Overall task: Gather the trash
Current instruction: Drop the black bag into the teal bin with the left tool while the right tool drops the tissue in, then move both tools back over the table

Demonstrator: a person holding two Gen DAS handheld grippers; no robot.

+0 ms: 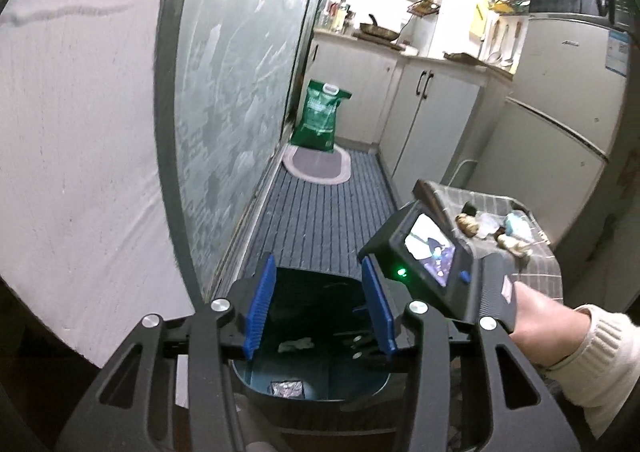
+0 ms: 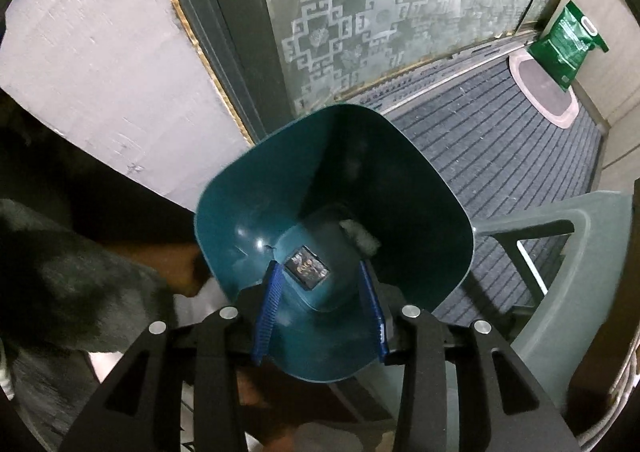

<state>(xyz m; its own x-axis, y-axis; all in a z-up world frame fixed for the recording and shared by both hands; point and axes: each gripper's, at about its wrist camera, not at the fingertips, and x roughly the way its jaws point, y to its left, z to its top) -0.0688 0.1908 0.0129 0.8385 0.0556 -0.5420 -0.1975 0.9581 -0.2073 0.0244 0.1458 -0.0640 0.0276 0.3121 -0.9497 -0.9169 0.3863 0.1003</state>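
Teal bin (image 2: 332, 179): foil wrapper (image 2: 306, 267), white scrap (image 2: 360, 238) inside. Right gripper (image 2: 320, 308), left gripper (image 1: 320, 308): fingers apart, empty. Table scraps (image 1: 496, 230): uncollected.

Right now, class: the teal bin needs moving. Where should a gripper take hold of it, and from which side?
Probably the teal bin's rim, from above: the bin stands upright and open-topped, its wall thin enough for one finger inside and one outside.
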